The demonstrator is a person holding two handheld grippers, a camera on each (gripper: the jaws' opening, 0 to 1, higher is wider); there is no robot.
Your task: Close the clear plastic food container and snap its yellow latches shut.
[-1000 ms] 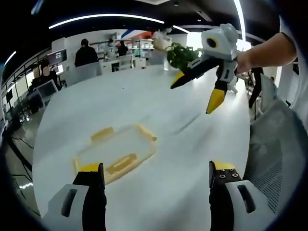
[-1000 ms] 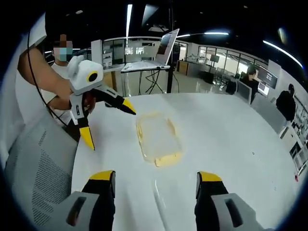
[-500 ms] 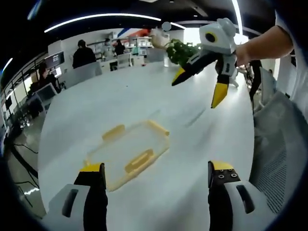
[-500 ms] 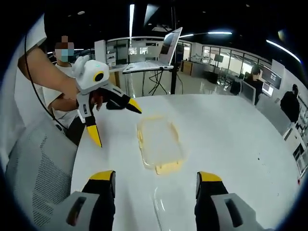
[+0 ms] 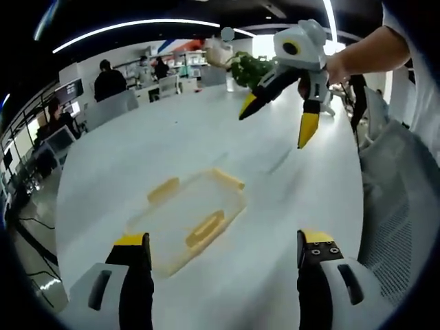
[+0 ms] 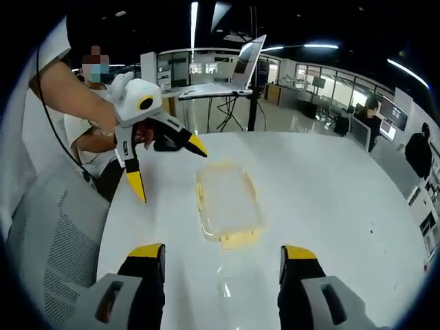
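The clear plastic container (image 5: 189, 218) lies flat on the white table (image 5: 137, 151), with yellow latches (image 5: 205, 229) along its edges. It sits just beyond my left gripper (image 5: 221, 242), which is open and holds nothing. In the left gripper view my right gripper (image 5: 275, 127) hangs above the table to the upper right, jaws spread wide. In the right gripper view the container (image 6: 223, 203) lies ahead of my open right gripper (image 6: 221, 253), a yellow latch (image 6: 237, 239) on its near end. The left gripper (image 6: 170, 173) hovers open just left of it, held by a hand.
A grey mesh chair (image 6: 48, 254) stands at the table's edge by the person. A laptop (image 6: 230, 72) on a stand rises behind the table. A potted plant (image 5: 249, 67) stands at the far side. People sit at desks in the background.
The left gripper has moved closer to the container, which looks larger in its view. Both grippers stay open. The container lies where it was.
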